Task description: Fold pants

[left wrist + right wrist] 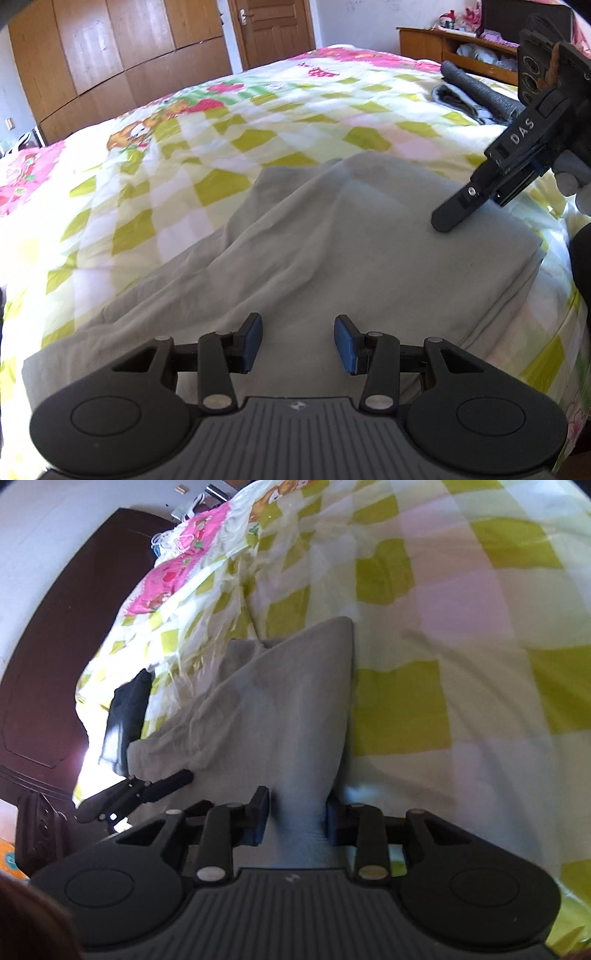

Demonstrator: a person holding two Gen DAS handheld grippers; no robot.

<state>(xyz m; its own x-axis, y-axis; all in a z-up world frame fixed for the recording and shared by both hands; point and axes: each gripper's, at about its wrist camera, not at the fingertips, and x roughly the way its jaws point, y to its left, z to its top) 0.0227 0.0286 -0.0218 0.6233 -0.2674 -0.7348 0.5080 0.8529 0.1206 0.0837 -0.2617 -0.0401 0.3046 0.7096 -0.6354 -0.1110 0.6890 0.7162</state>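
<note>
Grey pants (295, 240) lie partly folded on the bed, with a doubled layer on the right and a creased leg trailing left. My left gripper (298, 341) hovers open over their near part, and nothing is between its blue pads (253, 343). My right gripper (441, 223) comes in from the right with its fingertips down on the folded layer. In the right wrist view the pants (280, 709) narrow into a strip that runs between the right gripper's (298, 816) parted pads. The jaws stand open around it. The left gripper's fingers (162, 786) show at the left of that view.
A yellow-checked quilt (221, 122) with pink prints covers the bed. Rolled dark grey clothes (476, 92) lie at the far right by a wooden headboard shelf (424, 40). A dark cloth (125, 716) hangs at the bed's edge. A wardrobe (110, 55) and a door (273, 29) stand behind.
</note>
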